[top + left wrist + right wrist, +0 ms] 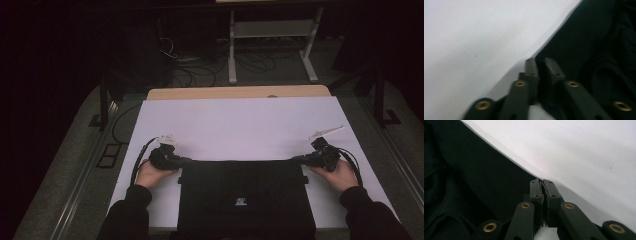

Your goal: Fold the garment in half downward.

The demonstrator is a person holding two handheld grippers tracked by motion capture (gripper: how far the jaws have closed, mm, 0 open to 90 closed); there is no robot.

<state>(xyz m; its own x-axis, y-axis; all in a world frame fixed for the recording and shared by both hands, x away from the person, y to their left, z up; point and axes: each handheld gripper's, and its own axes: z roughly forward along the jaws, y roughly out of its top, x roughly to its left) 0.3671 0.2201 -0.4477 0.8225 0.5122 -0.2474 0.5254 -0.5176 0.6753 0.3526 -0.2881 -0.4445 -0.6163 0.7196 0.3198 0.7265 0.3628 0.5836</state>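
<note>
Gripping the far edge of the black garment (245, 197) at both of its far corners, we hold our two hands level with each other near the front of the white table (240, 125). Our left gripper (186, 160) meets the cloth at its far left corner, and our right gripper (298, 159) meets it at the far right one.

Along the left gripper's own jaws, the left gripper (539, 65) has its jaws drawn nearly together with the cloth's edge (574, 45) running right up to them; the picture is soft there, so we think a thin fold is pinched between the pads but cannot swear to it. Along the right gripper's jaws, the right gripper (542, 186) is clamped tight, with a dark sliver of fabric (474, 175) showing in the seam between its fingers.

From above, the garment lies flat and roughly square, its near edge reaching the table's front edge between our sleeves. Its far edge runs straight between the two grippers. Beyond that edge the white surface lies bare all the way to the wooden strip (240, 92) at the back, giving us broad room ahead. Narrower bare margins lie to either side, outside each hand.
</note>
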